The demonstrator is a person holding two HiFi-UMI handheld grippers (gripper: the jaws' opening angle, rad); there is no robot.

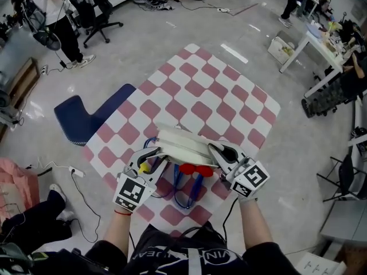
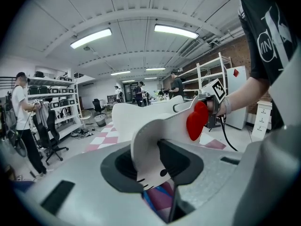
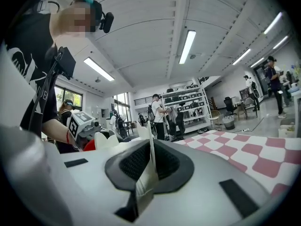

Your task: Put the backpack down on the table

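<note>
Your left gripper [image 1: 150, 155] clamps a thick white flap of the backpack [image 1: 182, 144]; your right gripper [image 1: 222, 152] pinches a thin edge. The backpack hangs between the 2, over the checkered table [image 1: 229, 90]. It looks light and soft, likely to sag: grip both top edges.

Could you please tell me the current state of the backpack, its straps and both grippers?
Backpack: held flat at both ends over the table, apparently not yet set down.
Straps: hanging loose beneath it.
Left gripper: jaws shut on a thick white flap of the backpack.
Right gripper: jaws shut on a thin edge of the backpack.
</note>
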